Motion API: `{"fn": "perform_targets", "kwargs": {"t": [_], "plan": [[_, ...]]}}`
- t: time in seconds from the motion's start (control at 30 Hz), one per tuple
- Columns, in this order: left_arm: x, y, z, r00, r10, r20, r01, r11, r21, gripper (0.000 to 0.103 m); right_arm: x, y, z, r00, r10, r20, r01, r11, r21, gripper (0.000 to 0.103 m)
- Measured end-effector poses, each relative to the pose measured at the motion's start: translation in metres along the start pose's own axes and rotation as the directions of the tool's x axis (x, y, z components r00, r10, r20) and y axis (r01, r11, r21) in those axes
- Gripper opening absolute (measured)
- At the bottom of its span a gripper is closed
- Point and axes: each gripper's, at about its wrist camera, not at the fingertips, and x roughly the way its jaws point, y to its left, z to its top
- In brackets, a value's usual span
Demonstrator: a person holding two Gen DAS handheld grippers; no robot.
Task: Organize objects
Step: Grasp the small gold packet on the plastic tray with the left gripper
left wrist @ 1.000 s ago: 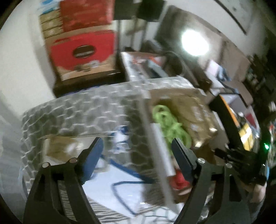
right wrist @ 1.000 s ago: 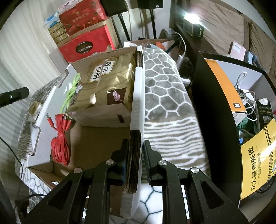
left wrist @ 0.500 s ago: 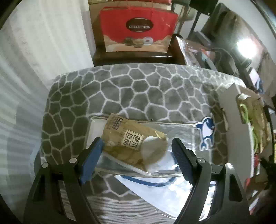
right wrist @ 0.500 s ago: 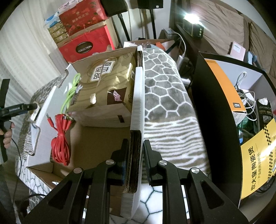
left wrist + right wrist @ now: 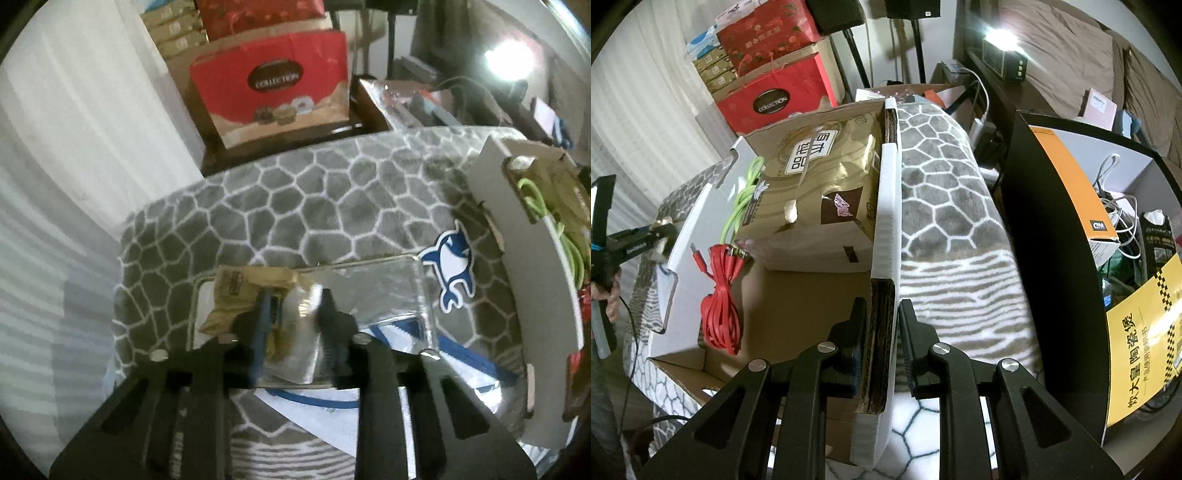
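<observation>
A small tan tissue packet [image 5: 236,291] lies on a clear plastic sheet [image 5: 388,291] spread over the grey patterned blanket [image 5: 295,206]. My left gripper [image 5: 295,317] is closing, and its jaws pinch the packet's right end. The left gripper [image 5: 663,230] also shows at the far left of the right wrist view, beside the box. My right gripper [image 5: 881,325] is shut on the near right wall of the white cardboard box [image 5: 886,221]. Inside the box lie a red cable [image 5: 720,306], a green cable [image 5: 742,199] and a large tan tissue pack [image 5: 820,173].
A red gift box [image 5: 273,85] stands behind the blanket, against the curtain. A whale sticker [image 5: 448,266] sits between the sheet and the box. A black shelf unit [image 5: 1034,221] with cables and a yellow sign [image 5: 1145,343] stands right of the box. A hand [image 5: 605,295] shows at far left.
My left gripper swung from the box to the tan packet, came down over it and closed on it. The right gripper has kept its hold on the box wall.
</observation>
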Motion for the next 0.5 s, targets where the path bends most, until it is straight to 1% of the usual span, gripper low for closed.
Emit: {"fn": "perform_targets", "kwargs": {"t": [0.1, 0.2, 0.3, 0.33, 0.4, 0.43, 0.5], "plan": [[-0.013, 0.006, 0.004, 0.999, -0.025, 0.033, 0.026, 0.999, -0.030, 0.016, 0.000, 0.000, 0.000, 1.000, 0.004, 0.000, -0.004, 1.000, 0.003, 0.018], [-0.033, 0.007, 0.011, 0.994, -0.069, 0.080, 0.073, 0.996, -0.051, 0.016, 0.000, -0.001, 0.001, 1.000, 0.009, 0.001, -0.009, 1.000, 0.005, 0.018], [-0.062, 0.000, 0.015, 0.979, -0.150, 0.138, 0.157, 0.987, -0.038, 0.016, 0.000, -0.002, 0.002, 1.000, 0.012, 0.002, -0.012, 1.000, 0.009, 0.018], [-0.071, -0.003, 0.016, 0.972, -0.178, 0.155, 0.184, 0.983, -0.026, 0.016, 0.000, -0.002, 0.002, 1.000, 0.013, 0.002, -0.013, 1.000, 0.010, 0.018], [-0.093, -0.014, 0.017, 0.949, -0.255, 0.186, 0.257, 0.966, 0.011, 0.016, 0.000, -0.002, 0.003, 1.000, 0.016, 0.002, -0.016, 1.000, 0.013, 0.018], [-0.104, -0.022, 0.016, 0.929, -0.313, 0.196, 0.312, 0.949, 0.035, 0.016, 0.000, -0.003, 0.002, 1.000, 0.018, 0.001, -0.018, 1.000, 0.015, 0.018], [-0.120, -0.037, 0.015, 0.898, -0.394, 0.195, 0.388, 0.919, 0.069, 0.016, -0.001, -0.004, 0.002, 1.000, 0.023, 0.002, -0.023, 1.000, 0.018, 0.018]]}}
